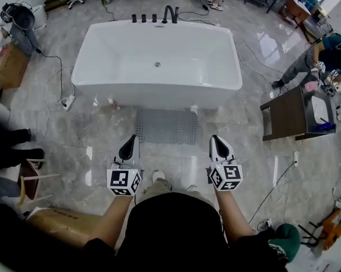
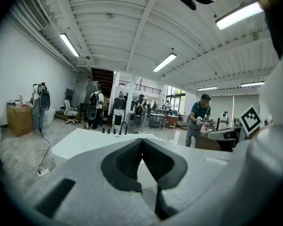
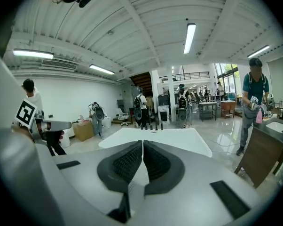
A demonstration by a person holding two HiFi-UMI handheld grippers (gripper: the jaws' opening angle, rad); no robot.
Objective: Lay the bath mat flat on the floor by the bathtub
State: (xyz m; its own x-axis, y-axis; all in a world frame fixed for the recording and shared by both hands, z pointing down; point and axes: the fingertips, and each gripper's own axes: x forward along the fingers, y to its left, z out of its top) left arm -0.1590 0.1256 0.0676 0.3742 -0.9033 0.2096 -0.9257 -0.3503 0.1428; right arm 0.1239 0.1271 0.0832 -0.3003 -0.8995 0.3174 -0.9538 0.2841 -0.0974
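From the head view the grey studded rubber bath mat (image 1: pixel 166 126) lies, apparently flat, on the marble floor (image 1: pixel 261 169) just beside the white bathtub (image 1: pixel 157 64), so the left gripper view shows the left gripper (image 2: pixel 142 140) closed and empty, and the right gripper view shows the right gripper (image 3: pixel 143 142) likewise.

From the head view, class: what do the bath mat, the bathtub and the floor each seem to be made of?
Bath mat: probably rubber or soft plastic, matte grey, with a dotted texture.
Bathtub: glossy white and smooth, likely acrylic or enamel.
Floor: polished grey marble-look tile, with veins and reflections.
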